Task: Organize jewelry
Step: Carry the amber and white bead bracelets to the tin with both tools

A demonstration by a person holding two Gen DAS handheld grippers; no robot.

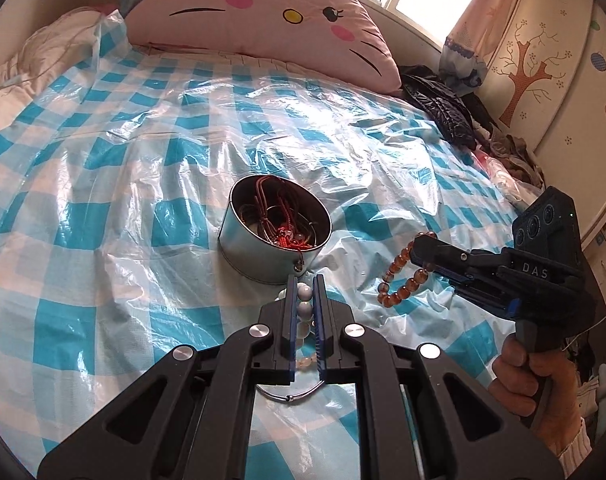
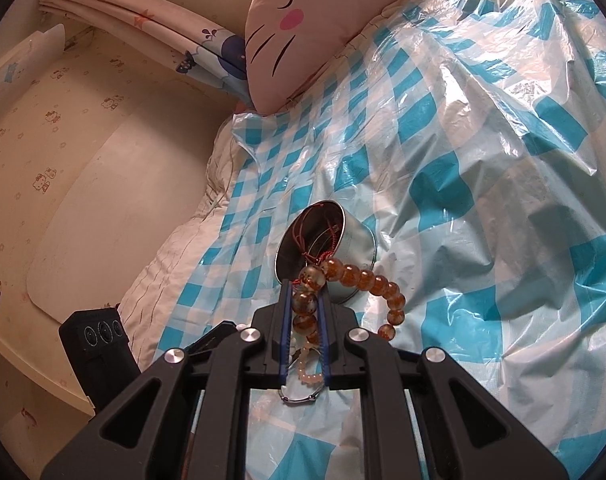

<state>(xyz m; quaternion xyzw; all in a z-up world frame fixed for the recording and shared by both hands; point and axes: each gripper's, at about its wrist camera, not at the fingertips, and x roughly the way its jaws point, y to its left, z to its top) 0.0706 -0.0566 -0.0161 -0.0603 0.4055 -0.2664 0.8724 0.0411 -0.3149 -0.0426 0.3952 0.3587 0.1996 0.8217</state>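
1. The right claw [image 2: 306, 300] was pinched nearly shut on the amber bead bracelet [image 2: 367, 280], and most of the loop drooped off to the right, clear of the bed [image 2: 483, 160].
2. The left claw [image 1: 304, 292] sat nearly closed around a white bead bracelet [image 1: 305, 304], right at the near side of the metal tin [image 1: 271, 256].
3. The tin already held red cords and bangles.
4. My guess: the beads were hard, slick and light on a floppy string, so squeezing across one or two beads beat grabbing the cord.
5. The plastic sheet [image 1: 143, 152] looked slippery too.
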